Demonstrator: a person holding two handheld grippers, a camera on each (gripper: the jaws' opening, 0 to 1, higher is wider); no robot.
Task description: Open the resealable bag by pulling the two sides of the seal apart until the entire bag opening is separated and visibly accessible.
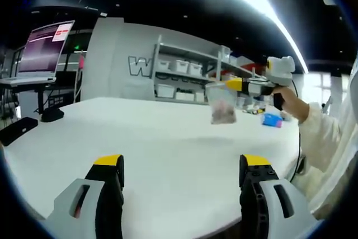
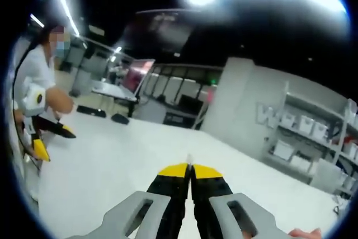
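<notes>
Left gripper view: bag (image 1: 222,103) hanging, translucent.

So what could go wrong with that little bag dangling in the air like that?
The bag hangs above the white table from the right gripper alone, pinched at its top edge, so it could slip out and drop. The left gripper is open and well short of the bag; grabbing the swinging seal may miss or catch both sides together.
</notes>
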